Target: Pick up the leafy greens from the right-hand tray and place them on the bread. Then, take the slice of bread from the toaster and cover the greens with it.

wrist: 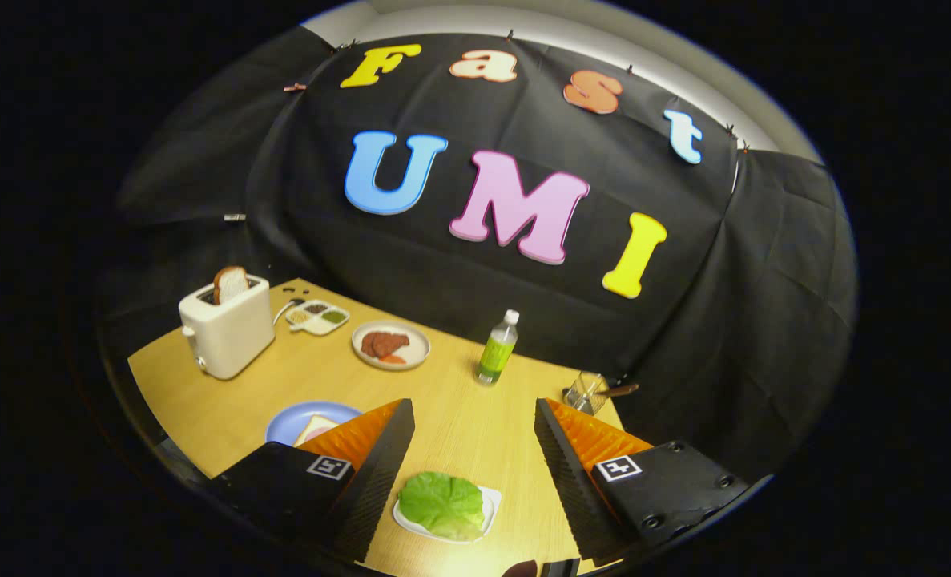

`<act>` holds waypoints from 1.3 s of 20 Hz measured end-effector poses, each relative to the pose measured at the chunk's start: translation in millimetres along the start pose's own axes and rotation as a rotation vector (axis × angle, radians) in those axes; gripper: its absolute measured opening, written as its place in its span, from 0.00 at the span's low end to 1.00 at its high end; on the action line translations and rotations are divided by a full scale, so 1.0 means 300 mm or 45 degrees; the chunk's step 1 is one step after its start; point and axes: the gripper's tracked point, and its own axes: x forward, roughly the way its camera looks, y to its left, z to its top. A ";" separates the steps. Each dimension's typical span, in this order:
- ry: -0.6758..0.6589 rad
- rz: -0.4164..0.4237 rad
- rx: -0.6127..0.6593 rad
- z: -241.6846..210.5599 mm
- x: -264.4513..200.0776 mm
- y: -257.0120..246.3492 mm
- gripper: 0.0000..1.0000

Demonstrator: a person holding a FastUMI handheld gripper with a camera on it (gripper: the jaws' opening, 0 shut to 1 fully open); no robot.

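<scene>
The leafy greens [441,503] lie on a small white tray [487,513] between my two fingers, close in and low down. My gripper [473,429] hangs above the table, open, its fingers wide apart and holding nothing. To the left of the left finger sits a blue plate [287,423] with a slice of bread [315,429] on it, partly hidden by that finger. Far left at the back stands a white toaster [227,332] with a slice of bread [230,284] sticking up out of its slot.
Beyond the fingers on the wooden table [459,417] stand a green bottle [497,349], a white plate of sliced meat [390,344], a small divided dish of condiments [317,316] and, to the right, a clear glass holder [587,393]. Black cloth walls close in the back.
</scene>
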 end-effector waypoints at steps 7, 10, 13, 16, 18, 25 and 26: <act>0.404 0.132 -0.016 -0.479 0.150 0.067 0.87; 0.516 0.167 0.022 -0.599 0.171 0.097 0.84; 0.587 0.177 0.033 -0.675 0.211 0.100 0.84; 0.640 0.210 0.084 -0.713 0.251 0.112 0.77; 0.671 0.240 0.112 -0.726 0.265 0.119 0.71; 0.727 0.290 0.165 -0.759 0.270 0.150 0.38; 0.729 0.277 0.165 -0.766 0.275 0.142 0.25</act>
